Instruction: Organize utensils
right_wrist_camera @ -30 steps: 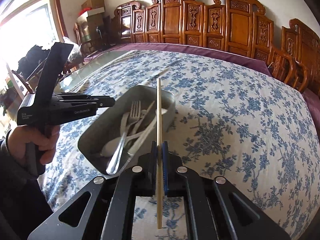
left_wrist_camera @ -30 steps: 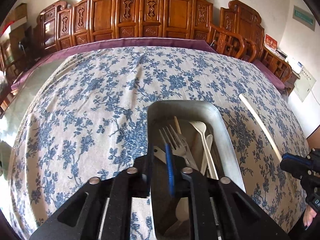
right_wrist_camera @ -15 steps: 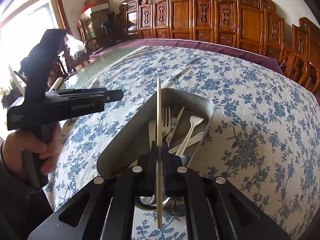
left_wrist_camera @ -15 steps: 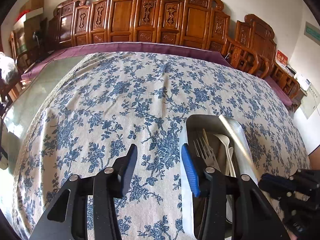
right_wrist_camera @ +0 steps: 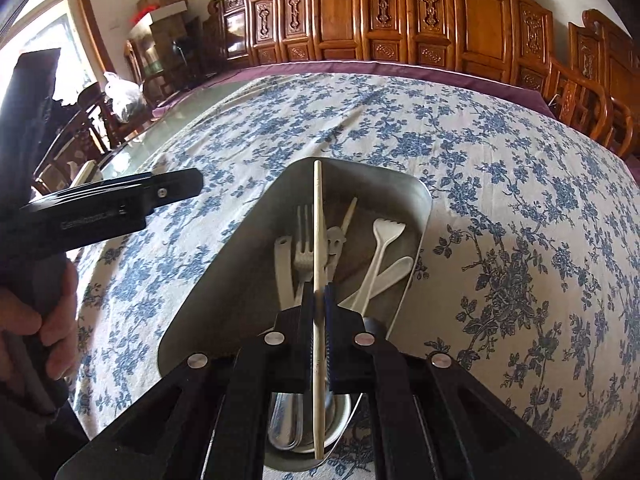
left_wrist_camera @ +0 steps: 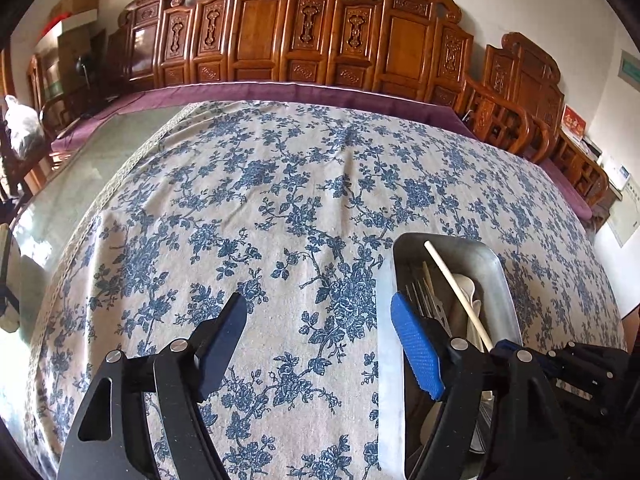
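Utensils [right_wrist_camera: 316,256] lie heaped in the metal tray [right_wrist_camera: 420,216] on the table [left_wrist_camera: 280,200]. The left hand-held gripper [left_wrist_camera: 320,328], which a second ago pinched a fork over the tray, has swung off to its 9 o'clock side; its jaws are opening with nothing between them, so that fork looks delivered. The right hand-held gripper [right_wrist_camera: 320,300], pressed tight on a pale chopstick [right_wrist_camera: 318,240], has come over the tray, seemingly ready to drop it in. The tray's near end is hidden behind both tools, and the overlapping pieces are hard to count.
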Demonstrator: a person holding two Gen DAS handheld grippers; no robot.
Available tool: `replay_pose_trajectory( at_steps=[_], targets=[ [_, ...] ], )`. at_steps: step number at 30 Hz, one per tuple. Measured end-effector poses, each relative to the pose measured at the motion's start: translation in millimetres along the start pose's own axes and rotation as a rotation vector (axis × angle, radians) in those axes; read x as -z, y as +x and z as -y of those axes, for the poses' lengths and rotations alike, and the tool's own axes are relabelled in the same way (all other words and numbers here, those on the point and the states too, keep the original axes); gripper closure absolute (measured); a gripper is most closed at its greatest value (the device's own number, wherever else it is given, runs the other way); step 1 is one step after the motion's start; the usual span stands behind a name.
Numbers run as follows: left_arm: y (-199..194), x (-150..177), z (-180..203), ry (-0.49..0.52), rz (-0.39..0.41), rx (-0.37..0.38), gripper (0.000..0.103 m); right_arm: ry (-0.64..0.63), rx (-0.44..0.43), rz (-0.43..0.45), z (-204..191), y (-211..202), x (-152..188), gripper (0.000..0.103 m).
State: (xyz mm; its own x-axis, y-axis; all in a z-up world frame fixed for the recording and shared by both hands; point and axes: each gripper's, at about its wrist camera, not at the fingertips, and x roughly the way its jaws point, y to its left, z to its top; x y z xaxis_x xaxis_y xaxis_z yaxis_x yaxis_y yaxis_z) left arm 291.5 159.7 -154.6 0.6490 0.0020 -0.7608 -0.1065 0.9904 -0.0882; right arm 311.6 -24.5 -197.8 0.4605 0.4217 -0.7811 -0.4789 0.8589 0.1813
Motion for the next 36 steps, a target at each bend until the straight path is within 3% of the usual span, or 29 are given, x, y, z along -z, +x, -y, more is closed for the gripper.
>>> replay_pose_trajectory(
  at_steps=[8,16,17,19,23,31,34,36],
  targets=[
    [1,1,2,0.007,-0.007,0.001,0.032,0.036,0.005,-0.020,8,11,-1,0.097],
    [3,2,2,0.007,-0.009,0.003,0.032,0.029,-0.064,-0.002,-10,7,-1,0.096],
    [3,2,2,0.007,-0.009,0.002,0.032,0.020,-0.058,0.003,-11,6,-1,0.092],
    [3,2,2,0.006,-0.010,0.004,0.032,-0.007,-0.045,0.020,-14,2,-1,0.070],
    [3,3,2,0.008,-0.009,0.004,0.032,-0.006,-0.036,0.058,-5,-9,-1,0.058],
    [2,4,7,0.021,-0.005,0.010,0.032,-0.011,0.086,0.148,20,-38,3,0.008],
    [-1,5,12,0.037,0.005,0.013,0.031,0.003,0.104,0.164,30,-46,4,0.003],
    [-5,5,15,0.042,0.019,0.018,0.015,0.006,0.117,0.166,36,-50,5,0.003]
  ],
)
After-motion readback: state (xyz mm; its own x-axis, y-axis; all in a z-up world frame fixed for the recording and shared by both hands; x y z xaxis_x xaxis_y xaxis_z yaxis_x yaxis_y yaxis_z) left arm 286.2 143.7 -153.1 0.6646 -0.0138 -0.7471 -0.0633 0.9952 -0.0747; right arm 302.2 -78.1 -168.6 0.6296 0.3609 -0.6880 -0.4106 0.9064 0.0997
